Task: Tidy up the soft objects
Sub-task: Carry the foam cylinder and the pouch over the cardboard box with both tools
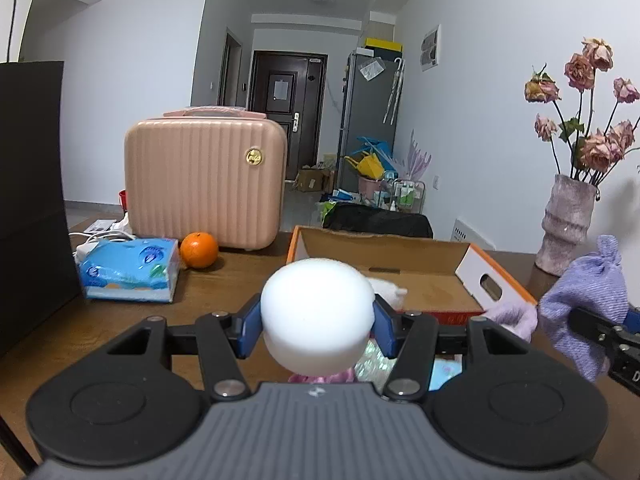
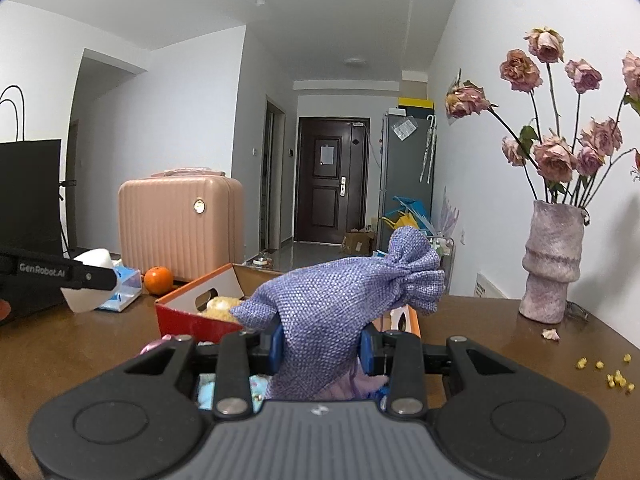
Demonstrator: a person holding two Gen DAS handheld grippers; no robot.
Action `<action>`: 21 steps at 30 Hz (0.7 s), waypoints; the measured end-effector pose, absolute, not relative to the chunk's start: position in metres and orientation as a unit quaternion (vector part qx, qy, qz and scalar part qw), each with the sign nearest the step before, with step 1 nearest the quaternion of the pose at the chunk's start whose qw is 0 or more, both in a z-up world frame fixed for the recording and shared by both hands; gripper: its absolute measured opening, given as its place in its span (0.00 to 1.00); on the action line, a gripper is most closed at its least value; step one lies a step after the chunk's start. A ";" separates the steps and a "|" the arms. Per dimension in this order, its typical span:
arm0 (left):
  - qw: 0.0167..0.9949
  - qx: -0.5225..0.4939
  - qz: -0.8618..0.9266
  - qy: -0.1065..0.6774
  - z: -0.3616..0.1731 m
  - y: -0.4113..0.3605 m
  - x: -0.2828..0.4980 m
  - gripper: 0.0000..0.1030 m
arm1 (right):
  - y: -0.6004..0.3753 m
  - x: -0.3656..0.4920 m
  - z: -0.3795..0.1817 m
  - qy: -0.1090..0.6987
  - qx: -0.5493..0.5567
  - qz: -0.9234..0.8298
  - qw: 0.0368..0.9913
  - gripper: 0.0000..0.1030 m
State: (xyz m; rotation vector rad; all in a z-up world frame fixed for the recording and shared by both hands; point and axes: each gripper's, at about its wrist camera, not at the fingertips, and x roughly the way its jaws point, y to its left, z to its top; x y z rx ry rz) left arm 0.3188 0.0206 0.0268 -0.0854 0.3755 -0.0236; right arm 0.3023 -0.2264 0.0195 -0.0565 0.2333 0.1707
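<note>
My left gripper (image 1: 318,330) is shut on a white foam sponge (image 1: 318,312) and holds it above the table, just in front of the orange cardboard box (image 1: 400,254). It also shows in the right wrist view (image 2: 90,282). My right gripper (image 2: 322,350) is shut on a purple drawstring cloth pouch (image 2: 340,304), held above the table before the box (image 2: 180,316). The pouch also shows at the right of the left wrist view (image 1: 584,304). A fluffy white and cream soft toy (image 2: 218,306) lies inside the box. Pink and light blue soft items (image 1: 444,370) lie on the table under the grippers, mostly hidden.
A pink ribbed case (image 1: 204,180), an orange (image 1: 199,249) and a blue tissue pack (image 1: 130,270) stand at the back left. A black bag (image 1: 32,200) is at the far left. A vase of dried roses (image 2: 554,264) stands at the right, with yellow crumbs (image 2: 612,376) nearby.
</note>
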 end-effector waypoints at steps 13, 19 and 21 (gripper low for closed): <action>0.985 -0.051 -0.020 0.164 0.043 -0.006 0.360 0.55 | -0.218 0.350 0.037 0.095 -0.023 0.093 0.991 0.34; 0.985 -0.056 -0.020 0.165 0.044 -0.015 0.384 0.55 | -0.214 0.375 0.040 0.102 -0.017 0.095 0.990 0.34; 0.984 -0.056 -0.017 0.166 0.045 -0.018 0.393 0.55 | -0.213 0.382 0.041 0.103 -0.022 0.093 0.990 0.34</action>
